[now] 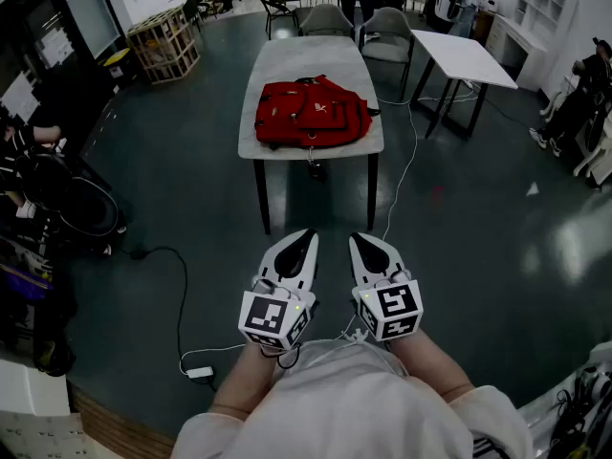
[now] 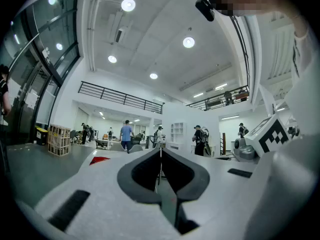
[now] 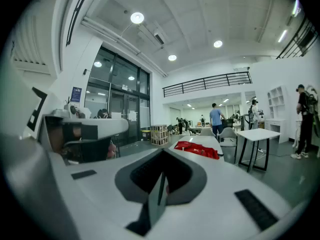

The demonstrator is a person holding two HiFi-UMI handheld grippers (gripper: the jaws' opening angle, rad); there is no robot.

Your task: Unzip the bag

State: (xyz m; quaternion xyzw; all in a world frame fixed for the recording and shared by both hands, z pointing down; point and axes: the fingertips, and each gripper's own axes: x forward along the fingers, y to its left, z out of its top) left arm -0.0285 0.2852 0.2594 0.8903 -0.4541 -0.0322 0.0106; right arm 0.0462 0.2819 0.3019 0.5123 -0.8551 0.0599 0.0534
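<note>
Grey table [image 1: 306, 60] bears a red bag [image 1: 312, 115], its white logo seemingly illegible; left gripper [image 1: 307, 237] and right gripper [image 1: 360, 241] clenched, empty.

The head view is dim; the dark floor [image 1: 478, 256] shows pale reflections at its right side. Both gripper views are bright, and the round ceiling lamps [image 2: 128, 4] glare white. Their edges bend strongly into a black ring. The left gripper [image 2: 161, 148] and right gripper [image 3: 163, 149] look soft near the lens.
</note>
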